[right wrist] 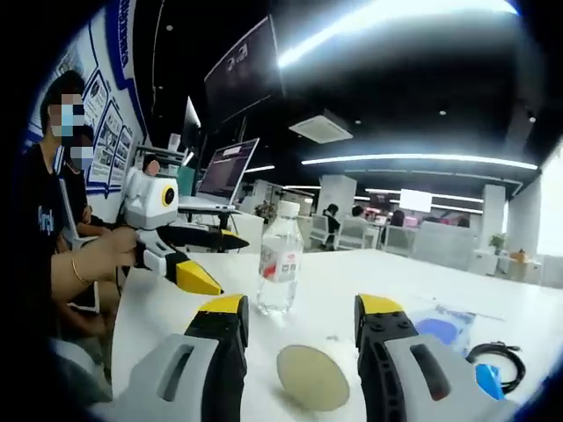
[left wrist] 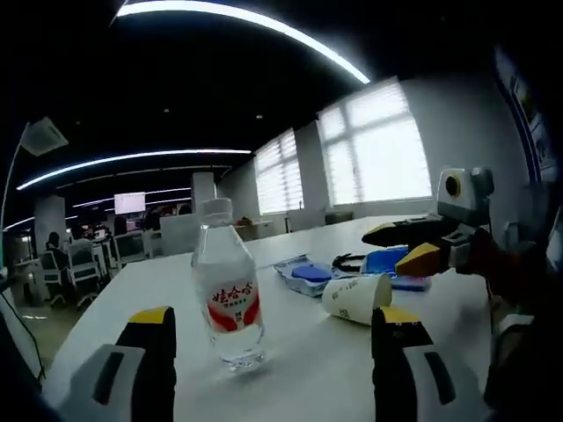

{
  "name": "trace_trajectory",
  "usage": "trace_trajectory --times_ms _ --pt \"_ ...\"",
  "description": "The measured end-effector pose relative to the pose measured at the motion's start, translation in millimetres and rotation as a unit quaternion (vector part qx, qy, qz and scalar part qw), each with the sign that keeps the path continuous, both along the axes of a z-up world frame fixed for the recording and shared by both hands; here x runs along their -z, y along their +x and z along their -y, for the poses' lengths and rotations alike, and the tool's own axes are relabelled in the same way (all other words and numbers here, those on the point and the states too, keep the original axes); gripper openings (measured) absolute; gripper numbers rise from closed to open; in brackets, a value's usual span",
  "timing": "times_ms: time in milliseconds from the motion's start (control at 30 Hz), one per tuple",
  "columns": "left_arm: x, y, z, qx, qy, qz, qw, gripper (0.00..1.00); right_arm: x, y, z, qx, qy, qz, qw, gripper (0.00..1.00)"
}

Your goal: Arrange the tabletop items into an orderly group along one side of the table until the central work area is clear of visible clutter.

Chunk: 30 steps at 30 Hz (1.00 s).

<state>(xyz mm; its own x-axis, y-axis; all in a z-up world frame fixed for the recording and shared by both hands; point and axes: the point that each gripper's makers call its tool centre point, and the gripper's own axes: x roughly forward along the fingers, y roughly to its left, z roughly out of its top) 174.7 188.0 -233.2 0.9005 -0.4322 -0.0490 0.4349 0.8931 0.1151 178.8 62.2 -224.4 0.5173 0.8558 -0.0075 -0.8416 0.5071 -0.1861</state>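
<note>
With both sets of jaws spread and holding nothing, the left gripper [left wrist: 273,352] looks straight at the water bottle [left wrist: 227,286], which stands upright on the white table [left wrist: 308,369] just ahead, between its jaws but not touching them. The right gripper [right wrist: 302,338] faces the same bottle [right wrist: 279,258] from the opp. side, w/ the paper cup [right wrist: 312,377] nearest, right between its jaws, mouth toward the camera.

Bottle: clear thin plastic, white cap, red/white label around the waist. It looks near empty, so prob. light, tippy and easily crushed; best grip is likely at the label band w/ gentle squeeze. Smooth wall may slip.

Cup [left wrist: 356,299]: off-white paper, lying on its side to the right of the left jaws, will roll; soft rim dents easily, so take it across the body near the base.

Further out past the cup: a flat blue-and-clear plastic packet [left wrist: 303,272], soft and crinkly, a blue item [left wrist: 387,261] and a thin black cable [right wrist: 497,356], limp. Table is smooth and glossy, so things should slide.
</note>
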Motion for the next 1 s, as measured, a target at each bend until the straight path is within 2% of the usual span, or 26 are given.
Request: trace_trajectory --times_ms 100,133,200,367,800,1000 --pt "-0.2 -2.4 1 0.002 -0.001 -0.001 1.0 0.92 3.8 0 7 0.005 0.005 -0.005 1.0 0.46" --pt "0.0 -3.6 1 0.0 -0.001 0.001 1.0 0.92 11.4 2 12 0.014 -0.001 -0.02 0.9997 0.46" --pt "0.7 -6.5 1 -0.003 -0.001 0.001 1.0 0.92 15.1 1 14 0.013 0.002 -0.019 0.9997 0.46" --pt "1.4 -10.1 3 -0.004 -0.003 0.004 1.0 0.92 27.0 1 20 0.014 0.004 -0.044 0.9989 0.47" --pt "7.4 -13.1 12 0.011 0.023 0.009 0.9996 0.92 44.6 8 27 0.028 0.002 -0.065 0.9975 0.46" --pt "10.7 -12.8 14 0.01 0.03 0.006 0.9995 0.91 51.5 15 31 0.044 -0.004 -0.071 0.9965 0.4"
